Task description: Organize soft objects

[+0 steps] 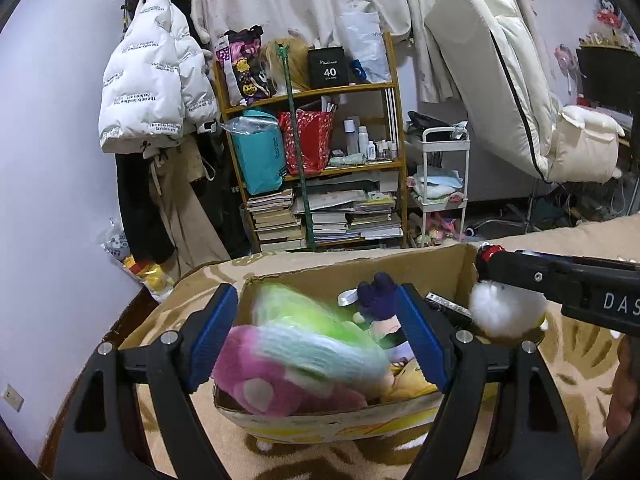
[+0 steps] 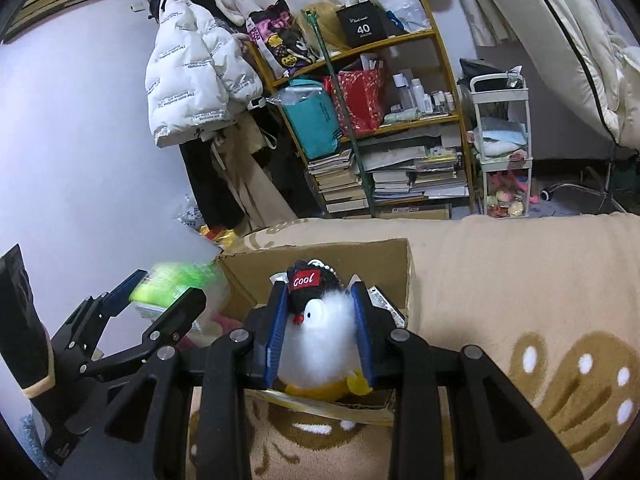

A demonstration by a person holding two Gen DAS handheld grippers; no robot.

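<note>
White penguin plush (image 2: 320, 344) clamped in right gripper (image 2: 320, 312) fingers, hanging over cardboard box (image 2: 320, 252) on the bed. Left gripper (image 1: 316, 336) holds a green-and-blue plush (image 1: 316, 340), fingers wide. Risk: box crammed, so dropped plush may roll off onto the blanket.

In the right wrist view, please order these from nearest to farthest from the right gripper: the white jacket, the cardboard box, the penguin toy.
1. Penguin toy: clamped between the jaws of the right gripper.
2. Cardboard box: just beyond and below the toy, on the beige blanket.
3. White jacket: hanging far back on the wall, upper left.
</note>
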